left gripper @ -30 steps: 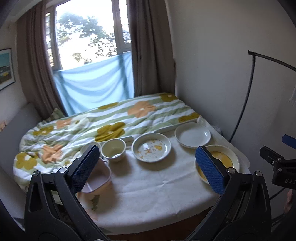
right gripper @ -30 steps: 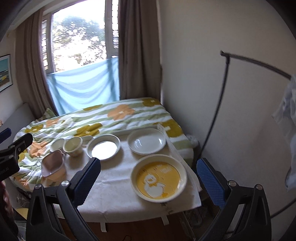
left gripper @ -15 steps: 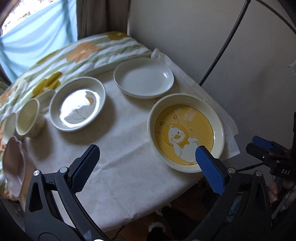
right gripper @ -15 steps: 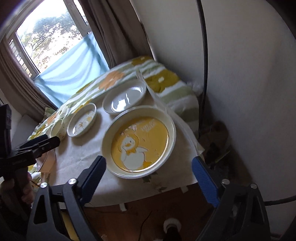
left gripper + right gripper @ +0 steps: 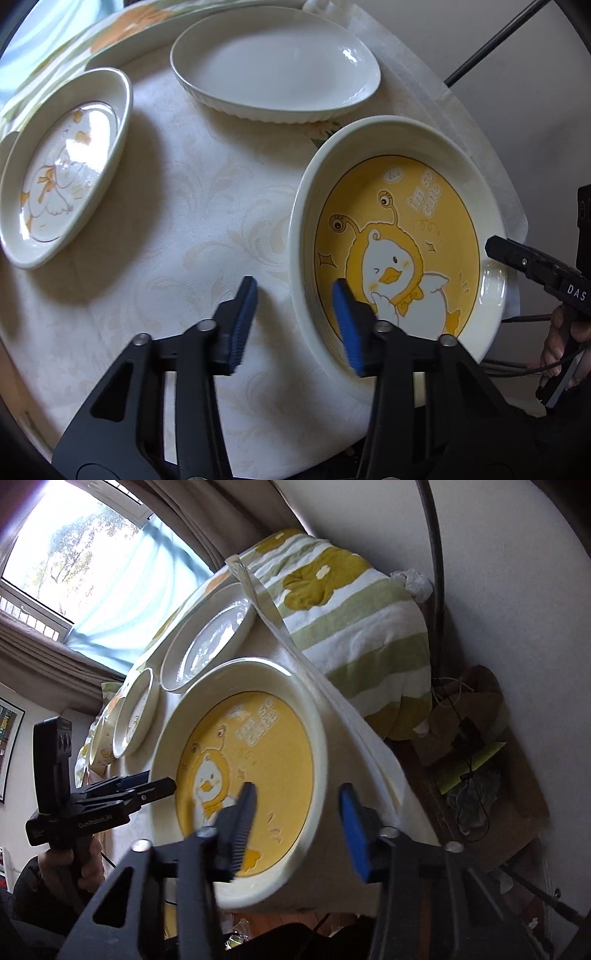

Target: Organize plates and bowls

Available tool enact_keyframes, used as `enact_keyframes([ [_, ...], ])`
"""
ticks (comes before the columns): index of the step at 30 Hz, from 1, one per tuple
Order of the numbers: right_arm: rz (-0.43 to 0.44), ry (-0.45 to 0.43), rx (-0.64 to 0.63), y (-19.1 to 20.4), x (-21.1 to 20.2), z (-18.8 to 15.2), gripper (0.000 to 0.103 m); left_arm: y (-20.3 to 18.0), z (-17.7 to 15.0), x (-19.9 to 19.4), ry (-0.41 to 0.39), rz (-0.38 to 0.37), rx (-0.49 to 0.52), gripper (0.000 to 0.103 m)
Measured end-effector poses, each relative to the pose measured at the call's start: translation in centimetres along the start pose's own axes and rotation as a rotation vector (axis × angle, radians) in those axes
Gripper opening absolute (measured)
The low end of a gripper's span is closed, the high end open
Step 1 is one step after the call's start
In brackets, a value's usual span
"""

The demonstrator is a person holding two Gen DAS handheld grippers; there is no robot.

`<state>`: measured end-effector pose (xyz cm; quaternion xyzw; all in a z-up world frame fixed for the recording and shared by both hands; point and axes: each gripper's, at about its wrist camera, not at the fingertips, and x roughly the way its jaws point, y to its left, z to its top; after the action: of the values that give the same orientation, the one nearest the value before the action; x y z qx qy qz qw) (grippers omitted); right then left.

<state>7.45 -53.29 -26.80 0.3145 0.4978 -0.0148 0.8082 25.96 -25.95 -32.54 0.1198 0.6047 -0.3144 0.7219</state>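
A big cream plate with a yellow duck picture [image 5: 406,206] lies at the table's near right edge. My left gripper [image 5: 295,321] straddles its left rim, one pad inside and one outside on the cloth. Its jaws are closing, with a gap still showing at the outer pad. My right gripper [image 5: 297,821] straddles the opposite rim of the same plate [image 5: 266,746], also closing and not visibly pressing. Each gripper shows in the other's view: the right gripper [image 5: 517,258] and the left gripper [image 5: 159,783].
A plain white oval plate [image 5: 273,62] and a smaller duck plate [image 5: 62,166] sit farther back on the white-clothed table [image 5: 184,221]. A cup [image 5: 101,746] stands beyond them. A flowered quilt [image 5: 351,609], a black stand pole [image 5: 432,554] and floor clutter [image 5: 472,757] lie by the wall.
Both grippers have dropped from high above the table and tipped downward onto the yellow duck plate. Their jaws have narrowed from wide open to a small gap around its rim.
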Motion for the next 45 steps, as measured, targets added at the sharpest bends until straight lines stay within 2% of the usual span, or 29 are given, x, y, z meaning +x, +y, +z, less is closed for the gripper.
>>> enact_keyframes([
  [2, 0.006, 0.001, -0.009, -0.3, 0.1, 0.3, 0.028, -0.1, 0.1, 0.1, -0.001, -0.008, 0.007, 0.030],
  [3, 0.009, 0.002, -0.014, -0.3, 0.1, 0.4, 0.026, -0.2, 0.1, 0.1, 0.001, -0.019, 0.008, 0.025],
  [6, 0.005, 0.013, -0.032, -0.5, 0.6, 0.9, 0.017, -0.7, 0.1, 0.2, 0.004, -0.026, 0.023, 0.018],
  [11, -0.001, 0.031, -0.042, -1.0, 1.0, 1.5, 0.012, -1.4, 1.1, 0.5, 0.010, -0.016, 0.008, 0.017],
  [21, -0.047, 0.044, -0.108, -0.1, 1.1, 1.8, 0.012, -2.6, 1.0, -0.3, 0.002, 0.026, 0.032, 0.017],
  [28, -0.032, 0.047, -0.166, 0.7, 1.2, 2.2, 0.012, -2.0, 0.1, -1.5, -0.036, 0.028, 0.007, 0.017],
  [36, 0.012, 0.069, -0.259, 4.2, 1.2, 2.7, 0.012, 0.4, -2.6, -5.8, -0.105, 0.046, -0.085, 0.017],
  [45, 0.102, 0.121, -0.431, 12.5, 2.5, 3.2, 0.012, 5.2, -7.9, -12.3, -0.192, 0.117, -0.258, 0.017],
])
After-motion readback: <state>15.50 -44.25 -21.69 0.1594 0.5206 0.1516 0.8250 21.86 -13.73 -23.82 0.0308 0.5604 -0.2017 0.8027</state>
